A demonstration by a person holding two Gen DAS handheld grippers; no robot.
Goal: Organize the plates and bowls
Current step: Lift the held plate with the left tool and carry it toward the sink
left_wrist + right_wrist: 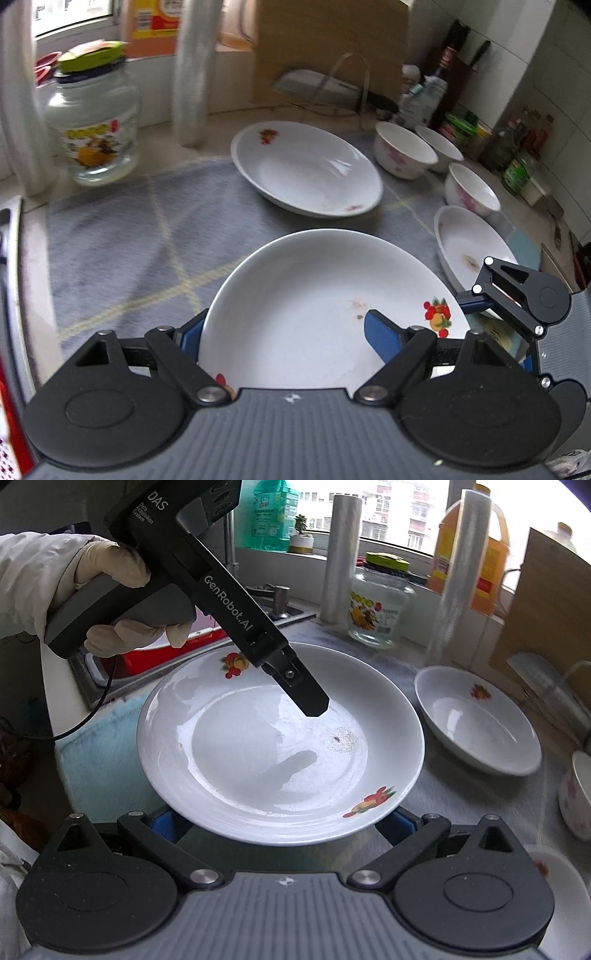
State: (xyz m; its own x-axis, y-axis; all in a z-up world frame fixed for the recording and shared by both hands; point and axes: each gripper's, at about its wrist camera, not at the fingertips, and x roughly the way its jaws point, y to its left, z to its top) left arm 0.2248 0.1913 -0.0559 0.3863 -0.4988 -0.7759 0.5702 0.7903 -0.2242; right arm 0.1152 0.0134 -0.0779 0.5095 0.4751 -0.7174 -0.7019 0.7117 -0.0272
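A white deep plate (314,314) with fruit decals hangs above the grey mat (122,240), carried between both grippers. My left gripper (284,321) straddles it. Its left blue pad sits under the plate's edge, and its right pad lies over the inside. In the right wrist view one of its fingers (306,698) reaches over the same plate (258,738). My right gripper (282,823) clamps the near rim, and the plate hides both pad tips. From the left wrist view the right gripper (500,334) sits at the plate's right edge.
A second fruit-print plate (306,170) lies on the mat, and a third plate (469,243) sits to the right. Three white bowls (402,151) stand behind them. At the back are a glass jar (96,122), film rolls (192,74) and bottles (517,166). A gloved hand (110,572) holds the left tool.
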